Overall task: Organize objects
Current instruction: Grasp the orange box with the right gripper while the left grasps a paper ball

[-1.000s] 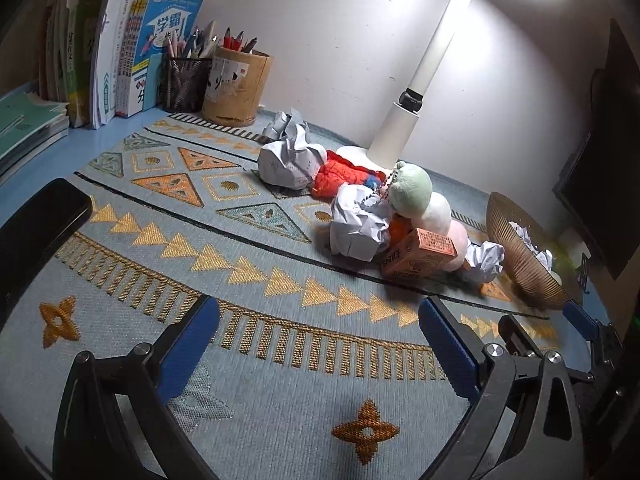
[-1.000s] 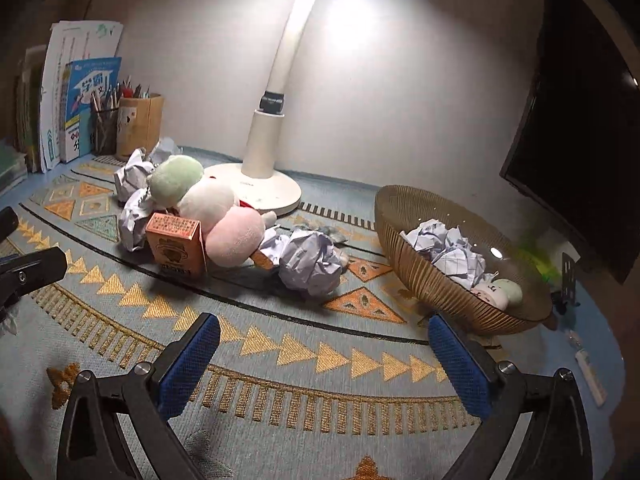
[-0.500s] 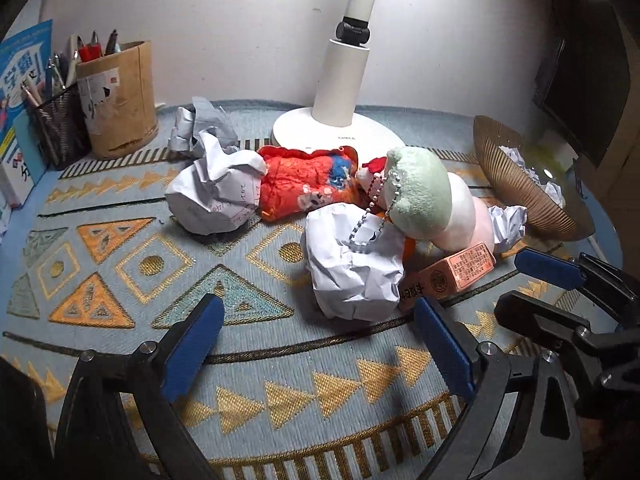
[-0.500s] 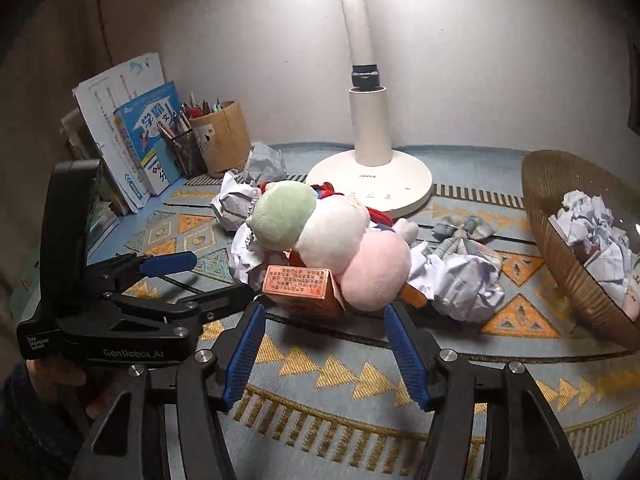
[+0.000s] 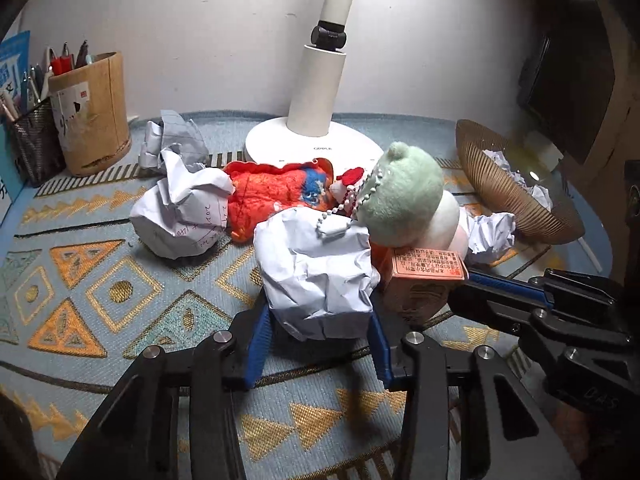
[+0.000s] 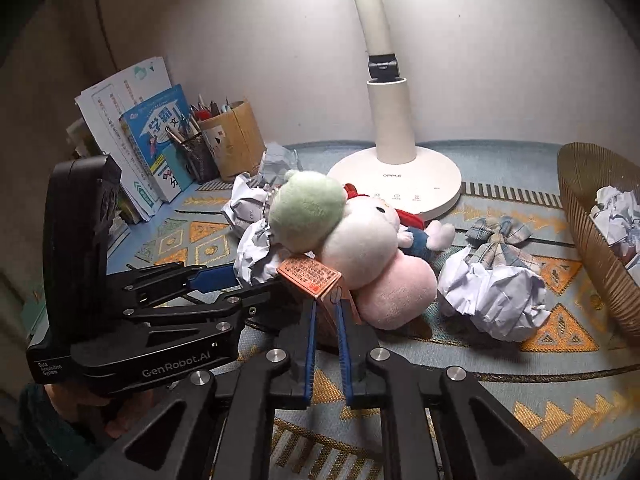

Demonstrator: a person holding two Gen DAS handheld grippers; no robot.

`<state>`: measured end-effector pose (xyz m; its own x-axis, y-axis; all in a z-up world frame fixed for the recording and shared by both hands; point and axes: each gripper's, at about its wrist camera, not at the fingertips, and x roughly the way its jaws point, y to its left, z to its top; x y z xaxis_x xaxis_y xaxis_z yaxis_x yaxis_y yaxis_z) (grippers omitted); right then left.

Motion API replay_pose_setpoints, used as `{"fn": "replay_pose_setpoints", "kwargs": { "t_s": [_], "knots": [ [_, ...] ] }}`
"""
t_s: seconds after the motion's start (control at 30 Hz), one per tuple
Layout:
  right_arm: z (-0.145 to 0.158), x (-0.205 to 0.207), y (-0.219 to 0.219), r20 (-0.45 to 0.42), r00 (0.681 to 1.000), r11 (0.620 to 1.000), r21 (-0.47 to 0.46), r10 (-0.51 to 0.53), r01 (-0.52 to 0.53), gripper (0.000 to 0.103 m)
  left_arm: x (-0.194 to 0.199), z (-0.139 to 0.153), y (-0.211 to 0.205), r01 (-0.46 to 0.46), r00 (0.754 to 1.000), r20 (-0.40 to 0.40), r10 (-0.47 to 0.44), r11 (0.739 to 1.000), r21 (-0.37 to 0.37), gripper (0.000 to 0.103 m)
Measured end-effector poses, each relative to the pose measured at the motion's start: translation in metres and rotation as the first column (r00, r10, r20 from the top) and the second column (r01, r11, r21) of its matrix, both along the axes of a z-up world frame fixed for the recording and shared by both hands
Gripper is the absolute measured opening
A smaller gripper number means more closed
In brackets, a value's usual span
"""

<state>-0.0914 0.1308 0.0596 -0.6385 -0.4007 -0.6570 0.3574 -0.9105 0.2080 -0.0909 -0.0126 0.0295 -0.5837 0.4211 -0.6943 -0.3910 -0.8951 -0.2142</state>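
My left gripper [image 5: 318,320] is shut on a crumpled white paper ball [image 5: 320,276] on the patterned mat. My right gripper [image 6: 325,312] is shut on a small orange carton [image 6: 316,280], which also shows in the left wrist view [image 5: 424,276]. A plush of green, white and pink balls [image 6: 352,240] leans on the carton. A red snack bag [image 5: 276,192] and another paper ball [image 5: 184,212] lie behind. A third paper ball [image 6: 496,296] lies right of the plush. The woven basket [image 6: 588,248] holds crumpled paper.
A white lamp base [image 6: 400,184] stands at the back centre. A wooden pen cup [image 5: 90,112], a mesh pen holder [image 5: 32,140] and books [image 6: 152,140] stand at the back left. A plaid bow [image 6: 500,236] lies near the basket. A dark monitor [image 5: 568,80] is at right.
Both grippers moved forward into the pile and closed: the left on the front paper ball, the right on the orange carton.
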Motion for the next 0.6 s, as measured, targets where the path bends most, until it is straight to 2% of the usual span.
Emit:
{"fn": "replay_pose_setpoints", "kwargs": {
  "t_s": [0.07,0.17,0.2,0.27,0.3,0.33,0.4,0.47,0.53,0.6],
  "knots": [
    [0.011,0.011,0.007,-0.023,1.000,1.000,-0.006,0.002,-0.002,0.009,0.017,0.010,-0.007,-0.010,1.000,-0.023,0.011,0.999,0.039,0.040],
    [0.020,0.025,0.015,-0.024,1.000,1.000,-0.013,0.016,-0.016,0.009,0.048,0.022,-0.019,-0.053,0.997,-0.058,0.055,0.997,0.048,0.040],
    [0.019,0.027,0.016,-0.009,1.000,1.000,-0.010,0.022,-0.022,0.013,0.057,0.025,-0.024,-0.073,0.995,-0.070,0.076,0.996,0.048,0.040],
    [0.012,0.025,0.016,0.030,0.999,1.000,0.005,0.011,-0.012,0.028,0.068,0.027,-0.037,-0.153,0.984,-0.086,0.156,0.987,0.041,0.040],
    [0.008,0.023,0.015,0.047,0.999,1.000,0.011,-0.004,0.004,0.047,0.069,0.024,-0.044,-0.188,0.978,-0.081,0.191,0.981,0.044,0.040],
    [0.005,0.022,0.014,0.056,0.998,1.000,0.007,-0.017,0.017,0.057,0.070,0.019,-0.050,-0.210,0.974,-0.069,0.214,0.976,0.061,0.040],
    [0.000,0.018,0.007,0.057,0.998,1.000,-0.006,-0.027,0.028,0.059,0.069,0.008,-0.062,-0.244,0.967,-0.051,0.251,0.964,0.110,0.040],
    [-0.004,0.011,-0.004,0.068,0.997,0.999,0.008,-0.043,0.042,0.059,0.067,0.004,-0.066,-0.263,0.962,-0.037,0.270,0.957,0.123,0.040],
    [-0.007,0.000,-0.016,0.078,0.995,0.998,0.007,-0.063,0.063,0.059,0.070,0.007,-0.069,-0.264,0.959,-0.065,0.275,0.954,0.145,0.040],
    [-0.012,-0.012,-0.025,0.080,0.986,0.989,0.045,-0.144,0.141,0.059,0.068,0.005,-0.071,-0.270,0.959,-0.042,0.279,0.951,0.152,0.040]
  ]
}}
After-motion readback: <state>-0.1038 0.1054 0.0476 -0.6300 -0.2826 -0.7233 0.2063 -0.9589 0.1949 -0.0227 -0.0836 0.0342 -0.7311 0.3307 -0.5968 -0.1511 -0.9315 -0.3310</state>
